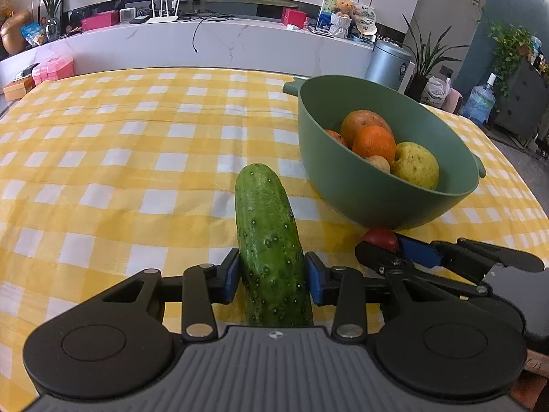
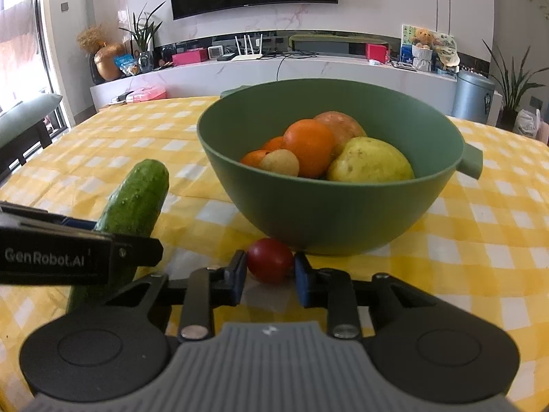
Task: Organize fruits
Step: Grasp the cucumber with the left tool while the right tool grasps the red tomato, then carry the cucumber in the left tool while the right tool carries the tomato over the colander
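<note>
Cucumber (image 1: 269,247) sits between your left gripper (image 1: 272,276) fingers, blue pads (image 1: 232,274) pressed on both flanks, jaws closed to roughly its width. It points away from you, far end raised off the yellow checked tablecloth (image 1: 137,137); near end is cut off behind the gripper body, so you can't see how far back it runs.

Your right gripper (image 2: 270,274) has a small red tomato (image 2: 269,259) between its fingers, jaws narrowed to about its width, pads at or just touching its sides. Firm contact is hard to confirm from either view. Tomato is right at the base of the green bowl (image 2: 343,219), low over the cloth; whether it rests on the cloth or is lifted is unclear.

Bowl holds an orange (image 2: 310,146), a yellow-green pear-like fruit (image 2: 370,161), a reddish-brown fruit (image 2: 343,125) behind them, a small pale round fruit (image 2: 279,162) and smaller orange fruits partly hidden at the left. Lower layers are blocked by the rim.

From the left wrist view the tomato is mostly hidden by the right gripper's fingers.
</note>
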`<action>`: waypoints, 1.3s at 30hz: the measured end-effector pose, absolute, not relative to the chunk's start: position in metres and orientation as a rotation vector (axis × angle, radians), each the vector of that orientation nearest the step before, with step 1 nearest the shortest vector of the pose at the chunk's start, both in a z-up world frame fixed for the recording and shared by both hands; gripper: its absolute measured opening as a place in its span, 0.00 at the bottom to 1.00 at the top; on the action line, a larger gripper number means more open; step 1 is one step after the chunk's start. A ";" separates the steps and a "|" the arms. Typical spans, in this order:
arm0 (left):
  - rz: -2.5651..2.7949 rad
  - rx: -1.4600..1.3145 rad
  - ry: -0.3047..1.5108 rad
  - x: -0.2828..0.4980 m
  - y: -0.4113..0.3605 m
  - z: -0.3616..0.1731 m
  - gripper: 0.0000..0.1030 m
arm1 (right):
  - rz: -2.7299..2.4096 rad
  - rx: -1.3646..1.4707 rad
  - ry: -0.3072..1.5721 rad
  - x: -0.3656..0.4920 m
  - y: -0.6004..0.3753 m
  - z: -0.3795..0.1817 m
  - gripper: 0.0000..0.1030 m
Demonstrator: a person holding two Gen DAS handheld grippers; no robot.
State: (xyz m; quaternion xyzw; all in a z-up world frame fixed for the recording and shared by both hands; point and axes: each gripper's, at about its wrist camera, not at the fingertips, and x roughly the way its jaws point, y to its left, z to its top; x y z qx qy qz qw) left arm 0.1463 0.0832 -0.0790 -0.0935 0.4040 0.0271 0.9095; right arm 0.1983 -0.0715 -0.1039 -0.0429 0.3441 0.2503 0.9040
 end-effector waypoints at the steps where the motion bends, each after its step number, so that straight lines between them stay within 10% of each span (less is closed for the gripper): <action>1: 0.057 -0.194 0.828 0.146 0.084 -0.077 0.42 | 0.516 -0.090 0.712 0.198 -0.072 -0.104 0.25; 39: -0.067 -0.289 0.590 0.186 0.072 0.023 0.40 | 0.450 0.024 0.429 0.173 -0.124 -0.012 0.25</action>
